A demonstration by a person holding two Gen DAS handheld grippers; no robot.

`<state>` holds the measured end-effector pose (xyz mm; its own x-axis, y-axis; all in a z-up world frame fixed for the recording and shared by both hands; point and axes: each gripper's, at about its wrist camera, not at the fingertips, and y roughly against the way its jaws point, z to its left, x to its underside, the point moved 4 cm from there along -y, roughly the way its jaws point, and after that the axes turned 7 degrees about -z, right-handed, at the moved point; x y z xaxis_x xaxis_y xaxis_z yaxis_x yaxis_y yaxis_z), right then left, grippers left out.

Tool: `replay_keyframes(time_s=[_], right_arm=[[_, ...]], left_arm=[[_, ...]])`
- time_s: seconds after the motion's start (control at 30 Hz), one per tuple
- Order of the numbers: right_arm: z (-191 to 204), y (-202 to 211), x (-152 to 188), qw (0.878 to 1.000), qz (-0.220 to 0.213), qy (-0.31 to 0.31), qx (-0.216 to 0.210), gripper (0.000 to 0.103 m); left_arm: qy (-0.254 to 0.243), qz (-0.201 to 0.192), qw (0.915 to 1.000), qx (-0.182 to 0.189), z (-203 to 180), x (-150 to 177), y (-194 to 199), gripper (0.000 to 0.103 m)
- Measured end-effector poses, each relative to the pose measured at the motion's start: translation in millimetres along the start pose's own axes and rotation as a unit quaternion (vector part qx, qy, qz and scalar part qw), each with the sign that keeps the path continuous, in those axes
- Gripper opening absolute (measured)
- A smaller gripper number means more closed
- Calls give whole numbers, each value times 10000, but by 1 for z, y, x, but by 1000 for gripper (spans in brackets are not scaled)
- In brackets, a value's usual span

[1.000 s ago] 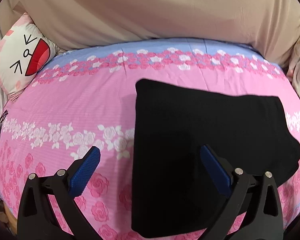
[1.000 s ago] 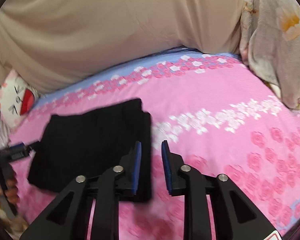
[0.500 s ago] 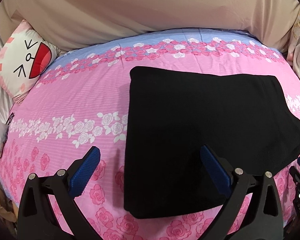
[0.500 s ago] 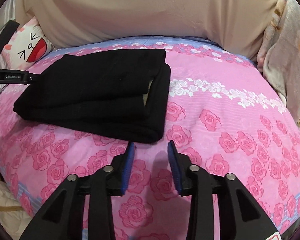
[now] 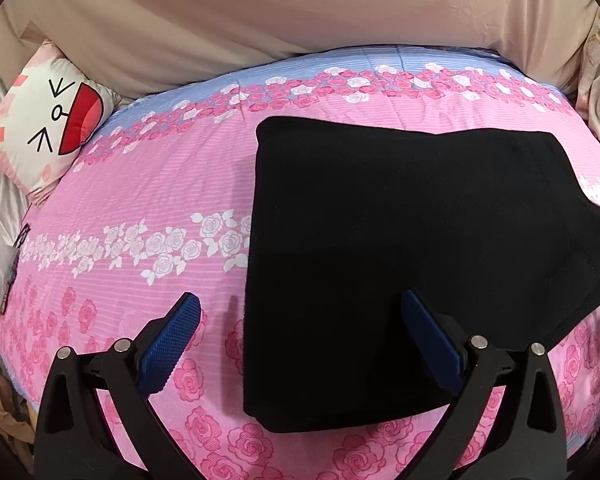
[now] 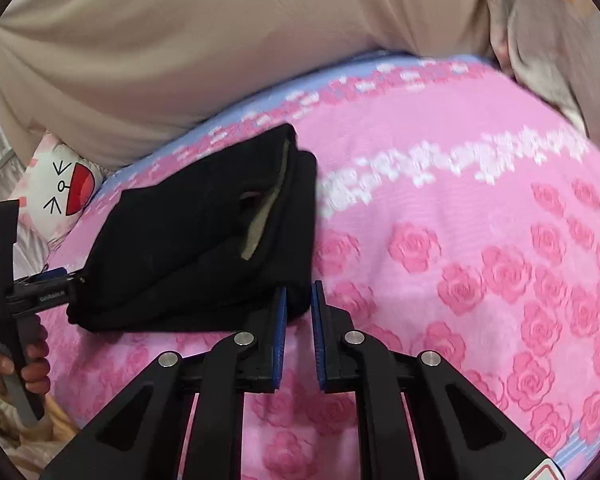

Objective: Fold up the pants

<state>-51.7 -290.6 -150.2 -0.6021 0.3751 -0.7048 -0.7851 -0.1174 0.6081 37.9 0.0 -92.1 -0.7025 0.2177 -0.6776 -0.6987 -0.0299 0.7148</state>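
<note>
The black pants [image 5: 404, 264] lie folded into a thick rectangle on the pink rose bedspread [image 5: 148, 208]. In the right wrist view the pants [image 6: 204, 240] show stacked layers with a pale lining at the open edge. My left gripper [image 5: 300, 320] is open and empty, its jaws wide apart over the pants' near left edge. My right gripper [image 6: 299, 300] has its jaws narrowly apart and empty, just at the pants' near right corner. The left gripper also shows in the right wrist view [image 6: 40, 292], held by a hand at the pants' left end.
A cat-face pillow [image 5: 44, 120] lies at the far left of the bed. A beige sheet [image 5: 300, 12] covers the wall behind. Floral fabric [image 6: 548, 40] hangs at the far right. The bed's near edge drops off at the bottom left.
The right gripper has swung in close to the pants' right corner and its jaws have narrowed. The left gripper has stayed open and shifted slightly toward the pants.
</note>
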Motion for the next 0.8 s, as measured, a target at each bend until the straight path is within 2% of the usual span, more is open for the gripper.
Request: replay_keyframes(time_s=[0.07,0.13,0.27,0.43,0.5,0.57,0.63,0.67,0.7,0.77,0.8], right_arm=[[-1,0,4,9999,-50,-60,-88,10],[5,7,1,9999,-127,74,-42,17],[27,12,9,9966,-105,798,149,30],[36,28,4,9968,-233,757,-73,44],[42,36,-6,9966,-443,682,-158,45],[48,35,-20,9966,-513,501,-404,45],[50,23,-28,9966,-471,442,-508,51],[51,10,-29,9971,-346,496,-464,59],[54,2,-28,9975,-247,510,-419,61],[54,-17,-22,9986,-93,415,-306,61],[56,-18,-20,9987,-98,393,-302,52]], left_arm=[[26,49,10000,42,-1,3,-6,98],[49,46,10000,38,-1,1,-4,98],[87,22,9999,99,4,-2,6,98],[-16,-104,9999,60,8,2,18,98],[-19,-52,9999,99,9,6,19,98],[50,16,9997,236,12,10,17,98],[207,103,9984,513,16,14,15,98],[270,153,9977,610,17,16,13,98],[377,211,9960,777,19,18,11,98],[573,356,9911,1144,23,24,3,98],[660,462,9890,1240,24,27,-3,98]])
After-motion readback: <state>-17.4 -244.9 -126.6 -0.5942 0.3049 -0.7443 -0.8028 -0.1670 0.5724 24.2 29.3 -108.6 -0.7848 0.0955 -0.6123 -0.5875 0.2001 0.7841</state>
